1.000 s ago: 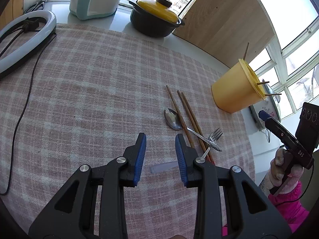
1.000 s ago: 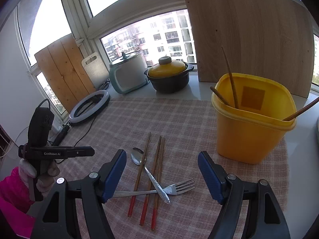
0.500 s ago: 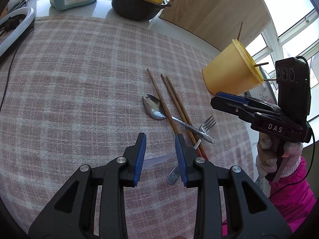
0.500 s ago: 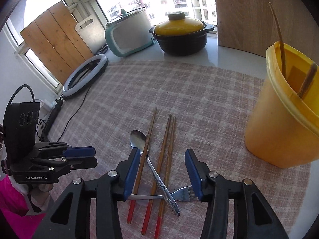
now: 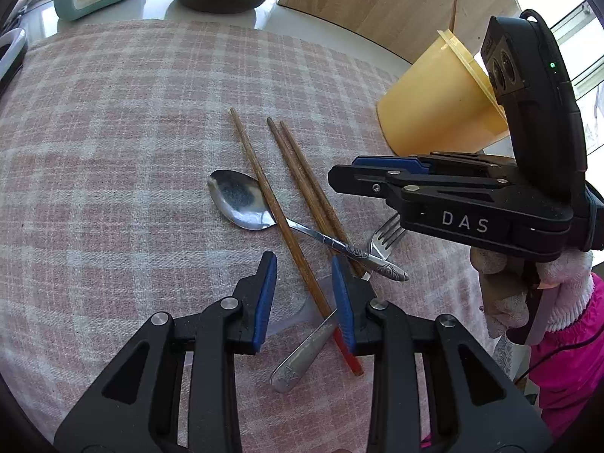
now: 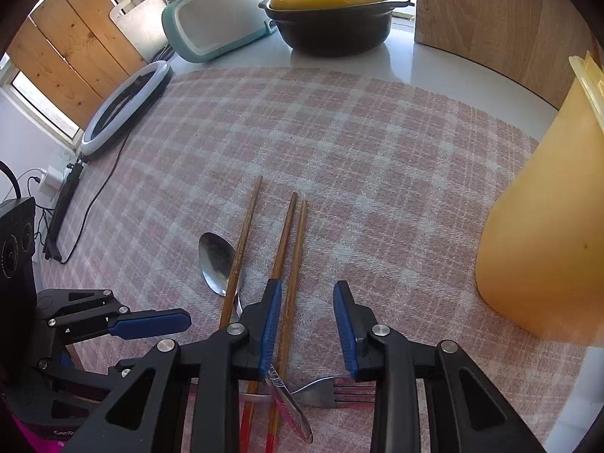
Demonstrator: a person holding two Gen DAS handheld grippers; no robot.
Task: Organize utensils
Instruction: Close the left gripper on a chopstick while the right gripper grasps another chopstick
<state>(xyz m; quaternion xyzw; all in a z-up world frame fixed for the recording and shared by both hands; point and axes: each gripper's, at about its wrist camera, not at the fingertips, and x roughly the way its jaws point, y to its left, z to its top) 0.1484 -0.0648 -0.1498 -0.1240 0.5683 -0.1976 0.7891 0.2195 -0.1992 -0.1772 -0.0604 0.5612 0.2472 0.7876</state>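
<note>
Checked cloth (image 6: pixel 339 132) beside the yellow bin (image 6: pixel 543 245): right claw (image 6: pixel 307 324) had just narrowed around one chopstick (image 6: pixel 290 283), pads apart, ungrasped; left claw (image 5: pixel 304 298) likewise apart.

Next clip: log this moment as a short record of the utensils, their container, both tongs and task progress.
loose utensils: three wooden chopsticks, a spoon and a fork, crossed in a pile on the checked cloth
container: yellow tub at the cloth's edge, one stick visible inside
left tongs: open, nothing held, one chopstick between the pads
right tongs: have just been closing, open astride one chopstick, not pressing it
progress: pile not yet cleared
</note>
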